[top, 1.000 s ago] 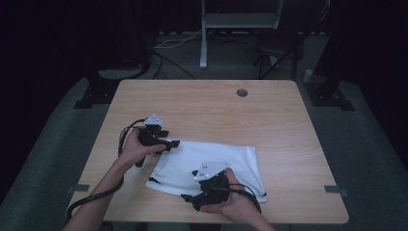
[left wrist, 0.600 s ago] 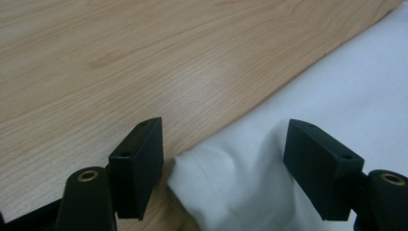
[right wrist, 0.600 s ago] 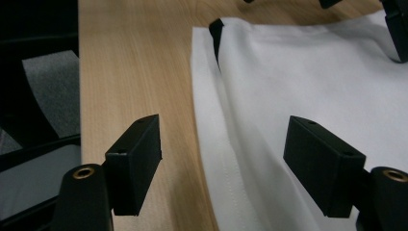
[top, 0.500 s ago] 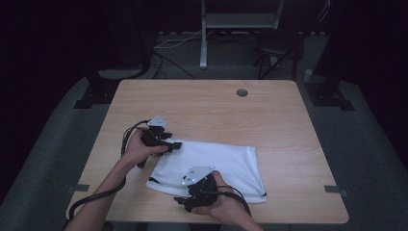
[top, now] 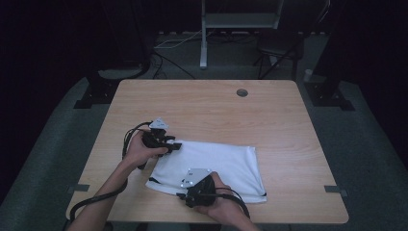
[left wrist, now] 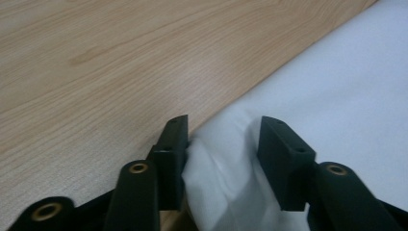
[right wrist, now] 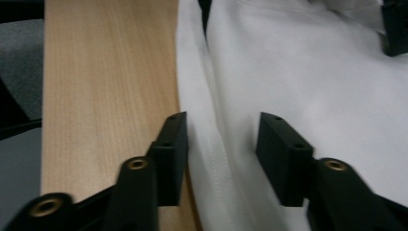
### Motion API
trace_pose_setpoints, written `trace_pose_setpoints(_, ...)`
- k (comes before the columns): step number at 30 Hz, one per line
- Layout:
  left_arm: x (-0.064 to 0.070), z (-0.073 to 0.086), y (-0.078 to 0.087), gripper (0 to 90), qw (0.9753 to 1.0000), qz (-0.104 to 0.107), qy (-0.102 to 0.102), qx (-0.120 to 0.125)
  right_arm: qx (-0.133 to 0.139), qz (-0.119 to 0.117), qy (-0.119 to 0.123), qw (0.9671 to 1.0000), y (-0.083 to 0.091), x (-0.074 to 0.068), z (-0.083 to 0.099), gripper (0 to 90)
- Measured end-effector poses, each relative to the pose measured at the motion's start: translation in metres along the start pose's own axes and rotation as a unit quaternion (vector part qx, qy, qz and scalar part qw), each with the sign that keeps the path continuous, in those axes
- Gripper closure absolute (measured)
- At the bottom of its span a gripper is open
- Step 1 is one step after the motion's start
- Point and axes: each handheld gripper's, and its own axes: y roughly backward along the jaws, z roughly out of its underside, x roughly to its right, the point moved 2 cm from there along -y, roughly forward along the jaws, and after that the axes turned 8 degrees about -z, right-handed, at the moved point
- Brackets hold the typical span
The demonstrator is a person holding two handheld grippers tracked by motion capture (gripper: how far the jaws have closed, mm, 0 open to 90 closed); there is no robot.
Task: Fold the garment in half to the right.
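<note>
Fold prep: both jaws placed, nothing pinched yet.
White cloth lies flat near the desk's near edge. Your left hand-held gripper straddles its far-left corner, jaws apart; your right hand-held gripper straddles the near hem, jaws apart too. I'd say you're early on: clamp, lift, fold all remain.

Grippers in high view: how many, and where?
2. Left gripper at the white cloth's far-left corner; right gripper at its near edge. Both open.
</note>
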Motion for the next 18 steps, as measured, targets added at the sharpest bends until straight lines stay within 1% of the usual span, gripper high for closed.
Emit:
trace_pose_setpoints(1, 0.001, 0.0001, 0.0002, 60.4, 1.0, -0.001, -0.004, 0.0, 0.001, 0.001, -0.002, 1.0, 0.0003, 0.0003, 0.0002, 62.0)
trace_pose_setpoints(3, 0.0034, 0.0005, 0.0008, 63.6, 1.0, -0.003, -0.002, 0.0, 0.006, 0.005, -0.007, 1.0, 0.0008, 0.0014, 0.001, 67.2)
trace_pose_setpoints(7, 0.0066, 0.001, 0.0014, 70.9, 1.0, -0.001, -0.008, 0.0, 0.011, 0.008, -0.01, 0.9999, 0.0018, 0.002, 0.0023, 74.2)
trace_pose_setpoints(10, 0.0082, 0.0006, 0.002, 73.2, 1.0, -0.005, -0.002, 0.0, 0.015, 0.008, -0.01, 0.9998, 0.0023, 0.0018, 0.0027, 78.5)
trace_pose_setpoints(14, 0.009, -0.001, 0.0039, 74.1, 1.0, -0.005, -0.003, 0.0, 0.022, 0.006, -0.014, 0.9996, 0.0034, 0.0014, 0.0029, 80.5)
trace_pose_setpoints(16, 0.0097, -0.0027, 0.0063, 74.3, 1.0, -0.003, -0.002, 0.006, 0.03, 0.004, -0.019, 0.9994, 0.0052, 0.0016, 0.0025, 81.3)
trace_pose_setpoints(17, 0.0098, -0.0034, 0.0077, 74.3, 1.0, -0.003, -0.002, 0.008, 0.033, 0.002, -0.022, 0.9992, 0.0061, 0.0015, 0.0022, 81.1)
trace_pose_setpoints(18, 0.0098, -0.0036, 0.0082, 74.2, 1.0, -0.003, 0.0, 0.009, 0.034, 0.0, -0.028, 0.999, 0.0065, 0.0008, 0.0017, 78.8)
